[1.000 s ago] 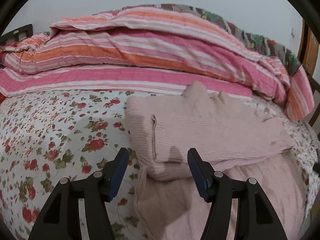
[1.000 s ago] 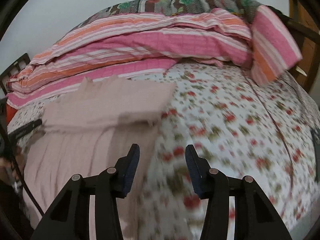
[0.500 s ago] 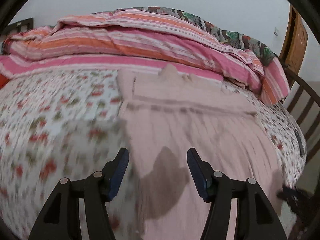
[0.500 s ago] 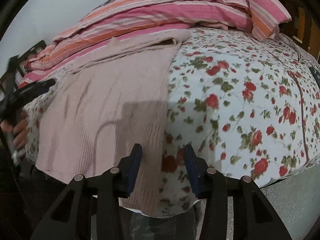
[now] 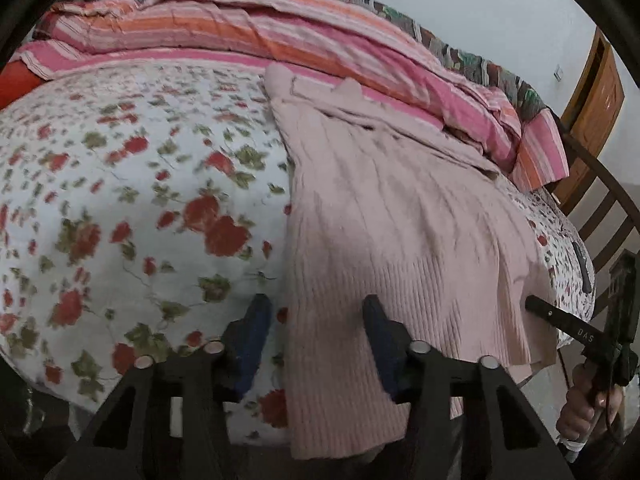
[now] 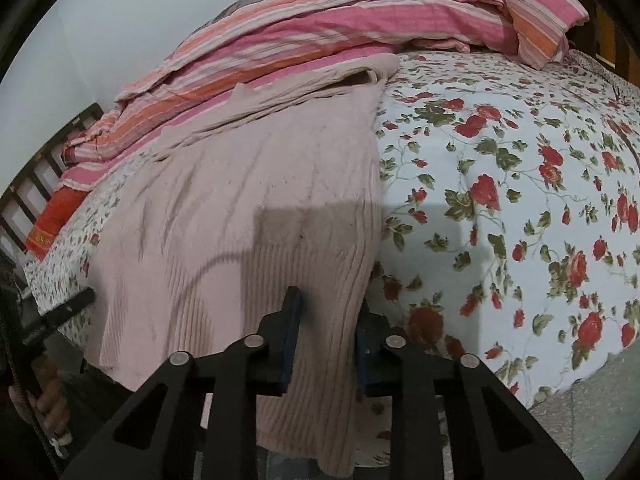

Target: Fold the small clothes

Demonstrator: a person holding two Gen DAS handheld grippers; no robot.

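Observation:
A pale pink ribbed knit garment [image 5: 400, 208] lies lengthwise on the floral bed sheet, its top part folded over near the striped quilt and its ribbed hem hanging over the bed's front edge. My left gripper [image 5: 316, 320] is open, its jaws either side of the hem's left corner. My right gripper [image 6: 328, 312] is open, its jaws straddling the hem's right corner [image 6: 320, 280]. The right gripper also shows in the left wrist view [image 5: 560, 320] at the garment's far corner.
A pink and orange striped quilt [image 5: 280, 28] is heaped along the back of the bed. The floral sheet [image 6: 520, 184] spreads on both sides of the garment. A wooden bed frame [image 5: 608, 208] and door stand at the right.
Both grippers have drawn back from the folded top part to the bed's front edge and now sit around the hem corners. The garment has not visibly moved.

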